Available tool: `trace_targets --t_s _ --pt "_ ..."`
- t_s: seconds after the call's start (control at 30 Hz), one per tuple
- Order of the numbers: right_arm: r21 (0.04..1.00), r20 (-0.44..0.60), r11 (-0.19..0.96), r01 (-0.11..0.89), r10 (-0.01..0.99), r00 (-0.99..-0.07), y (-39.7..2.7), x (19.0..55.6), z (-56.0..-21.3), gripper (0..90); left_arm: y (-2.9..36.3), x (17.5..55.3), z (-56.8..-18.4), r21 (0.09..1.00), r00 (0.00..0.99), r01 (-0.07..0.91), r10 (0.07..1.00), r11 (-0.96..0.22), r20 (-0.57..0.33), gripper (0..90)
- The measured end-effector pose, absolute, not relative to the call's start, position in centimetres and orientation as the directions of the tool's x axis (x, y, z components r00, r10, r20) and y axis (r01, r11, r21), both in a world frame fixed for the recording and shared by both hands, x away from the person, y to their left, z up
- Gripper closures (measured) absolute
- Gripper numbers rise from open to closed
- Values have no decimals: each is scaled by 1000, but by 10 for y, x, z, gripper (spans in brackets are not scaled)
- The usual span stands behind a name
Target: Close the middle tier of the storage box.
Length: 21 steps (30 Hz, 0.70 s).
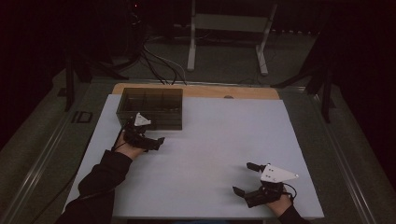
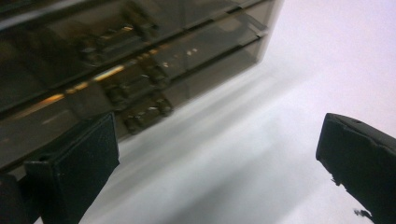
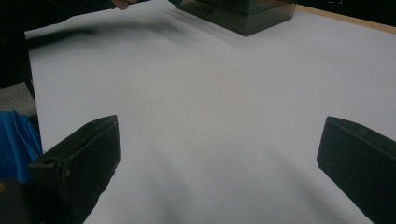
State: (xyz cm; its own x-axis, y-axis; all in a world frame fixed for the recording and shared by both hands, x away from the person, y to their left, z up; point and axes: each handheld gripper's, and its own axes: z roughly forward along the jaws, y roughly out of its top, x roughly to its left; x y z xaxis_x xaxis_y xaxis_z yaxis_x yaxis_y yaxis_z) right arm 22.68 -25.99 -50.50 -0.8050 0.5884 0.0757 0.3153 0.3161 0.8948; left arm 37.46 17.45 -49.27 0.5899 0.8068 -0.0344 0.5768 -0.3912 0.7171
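Left gripper point(image 1: 152, 135) wide open, nothing between the jaws, hovering just off the front wall of the dark compartment box point(image 1: 150, 108). The box lies beyond it toward the table's far left, long axis running left-right, and the left hand is much the nearer one. Right gripper point(image 1: 243, 178) also wide, empty, well apart at the near right edge. White table point(image 1: 215, 135) between them offers open room.

Only obstacle on the white table sheet point(image 1: 205, 140) is the dark clear compartment box point(image 1: 152, 108) at the far left, just beyond the left gripper point(image 1: 148, 134). Middle, right and near strip lie bare between it and the right gripper point(image 1: 243, 178), well apart.
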Motion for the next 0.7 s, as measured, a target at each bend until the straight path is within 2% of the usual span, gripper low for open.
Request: trace_targets --t_s 0.4,0.53,0.7 --pt "894 74 319 314 586 -807 -260 227 -505 0 167 373 -486 720 681 544 728 -430 -80 8" --pt "894 74 319 313 586 -807 -259 227 -505 0 160 372 -479 736 745 498 660 -459 -92 8" --pt "894 70 323 310 584 -809 -258 226 -505 0 154 371 -474 736 772 478 629 -479 -93 8"
